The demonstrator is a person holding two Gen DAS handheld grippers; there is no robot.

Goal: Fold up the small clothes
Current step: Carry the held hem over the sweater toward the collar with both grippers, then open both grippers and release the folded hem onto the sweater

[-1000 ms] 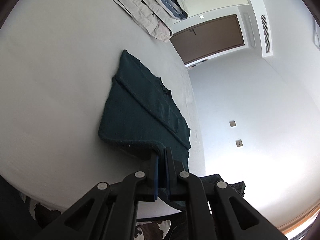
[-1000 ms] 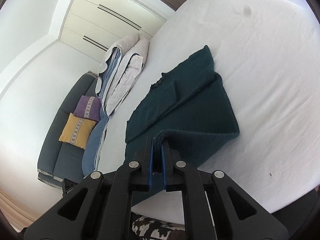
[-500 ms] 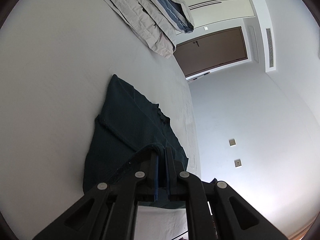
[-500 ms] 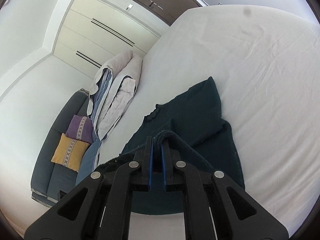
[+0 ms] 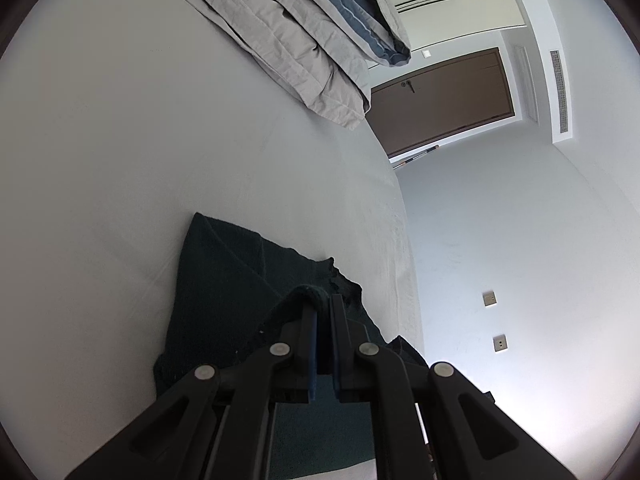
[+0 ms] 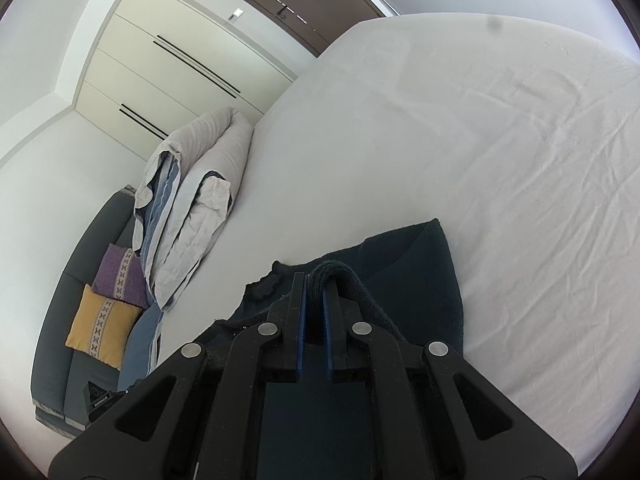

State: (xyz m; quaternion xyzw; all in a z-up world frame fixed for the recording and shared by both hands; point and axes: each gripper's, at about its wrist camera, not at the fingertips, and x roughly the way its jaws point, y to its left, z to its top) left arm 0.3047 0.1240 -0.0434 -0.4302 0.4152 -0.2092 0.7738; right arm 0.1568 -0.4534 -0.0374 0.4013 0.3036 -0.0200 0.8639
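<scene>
A dark green knit garment (image 5: 224, 280) lies on the white bed sheet (image 5: 120, 140). My left gripper (image 5: 323, 304) is shut on a folded edge of it, lifted over the part that lies flat. In the right wrist view my right gripper (image 6: 315, 284) is shut on another edge of the same garment (image 6: 416, 264), with the cloth looped over the fingertips. The lower part of the garment is hidden behind the gripper bodies in both views.
A folded grey and blue duvet (image 5: 304, 32) lies at the far side of the bed, also in the right wrist view (image 6: 192, 200). A dark sofa with purple and yellow cushions (image 6: 104, 320) stands beside the bed. A brown door (image 5: 444, 100) and cream wardrobes (image 6: 180, 68) are beyond.
Both grippers have carried the held edge forward over the garment towards its far end. The flat part seen ahead of the fingers has grown much shorter.
</scene>
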